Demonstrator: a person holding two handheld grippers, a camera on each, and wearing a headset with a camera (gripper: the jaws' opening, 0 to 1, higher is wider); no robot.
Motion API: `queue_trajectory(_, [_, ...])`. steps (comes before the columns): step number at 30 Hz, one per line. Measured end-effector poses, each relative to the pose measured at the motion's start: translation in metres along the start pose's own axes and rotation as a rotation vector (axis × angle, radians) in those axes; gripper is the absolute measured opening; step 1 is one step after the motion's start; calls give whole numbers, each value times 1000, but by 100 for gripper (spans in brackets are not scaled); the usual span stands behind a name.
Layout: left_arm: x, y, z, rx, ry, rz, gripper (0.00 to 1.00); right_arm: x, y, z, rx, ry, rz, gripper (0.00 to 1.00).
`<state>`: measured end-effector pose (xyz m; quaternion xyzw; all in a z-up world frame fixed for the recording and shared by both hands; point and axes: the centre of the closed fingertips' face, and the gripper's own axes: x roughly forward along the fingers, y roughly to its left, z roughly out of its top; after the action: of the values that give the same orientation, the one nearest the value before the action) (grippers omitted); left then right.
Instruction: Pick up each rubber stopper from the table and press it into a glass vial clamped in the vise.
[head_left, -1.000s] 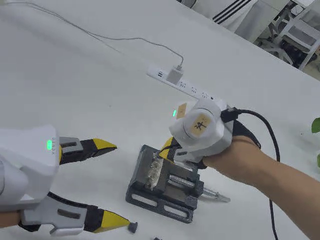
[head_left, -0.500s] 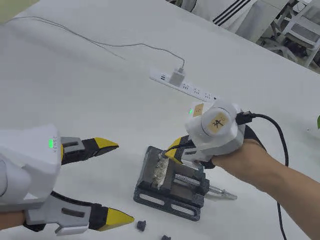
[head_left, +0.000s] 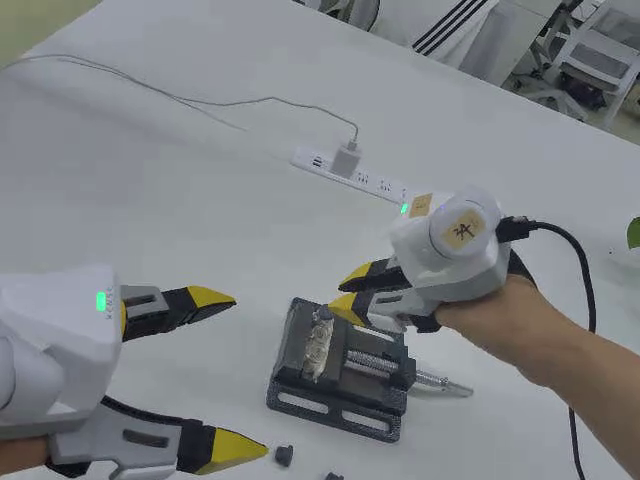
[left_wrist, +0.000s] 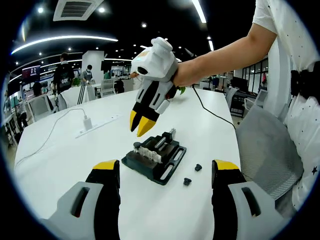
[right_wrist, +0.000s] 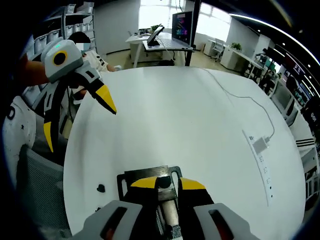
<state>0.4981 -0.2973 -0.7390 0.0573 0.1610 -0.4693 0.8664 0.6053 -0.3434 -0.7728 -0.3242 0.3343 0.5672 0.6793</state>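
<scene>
Right gripper (head_left: 353, 290): yellow tips stand a narrow gap apart, just above the upper-left end of the vise (head_left: 345, 385) at centre frame in the head view. The right gripper view shows a dark round stopper (right_wrist: 162, 182) in that gap. Whether it is gripped or seated on the glass below cannot be determined. The left gripper view supplies what that view lacks: a dark-capped vial (left_wrist: 137, 145) upright at the vise's left end, directly under those tips. Left gripper (head_left: 230, 375): jaws wide apart with nothing between them, lower left of the head view, apart from the vise. Two loose stoppers (left_wrist: 198, 167) lie on the table (head_left: 150, 200) right of the vise in the left gripper view. The head view places them at its bottom edge, one just beside the left gripper's lower tip. A power strip (head_left: 365, 175) lies above the vise, well apart. The table edge runs along the right of the left gripper view, with a chair (left_wrist: 260, 150) beyond it. Open white surface surrounds the vise elsewhere.
</scene>
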Motion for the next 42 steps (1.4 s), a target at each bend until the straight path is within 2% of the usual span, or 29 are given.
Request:
queue_trajectory(4, [-1, -2, 0, 11, 13, -7, 73, -10, 5, 2, 26, -42, 10, 19])
queue_trajectory(10, [-2, -3, 0, 33, 30, -16, 73, -23, 13, 1, 39, -78, 10, 26])
queue_trajectory(18, [-4, -4, 0, 64, 59, -28, 73, -40, 21, -5, 56, -137, -3, 36])
queue_trajectory(26, [-1, -9, -2, 96, 94, -52, 72, -59, 32, -14, 86, -207, -10, 45])
queue_trajectory(28, [0, -11, -3, 102, 103, -58, 72, -63, 36, -17, 95, -221, -6, 50])
queue_trajectory(35, [3, -14, 0, 118, 120, -71, 70, -72, 44, -31, 115, -257, -13, 58])
queue_trajectory(42, [7, -19, -3, 144, 153, -96, 70, -76, 55, -44, 138, -306, 0, 69])
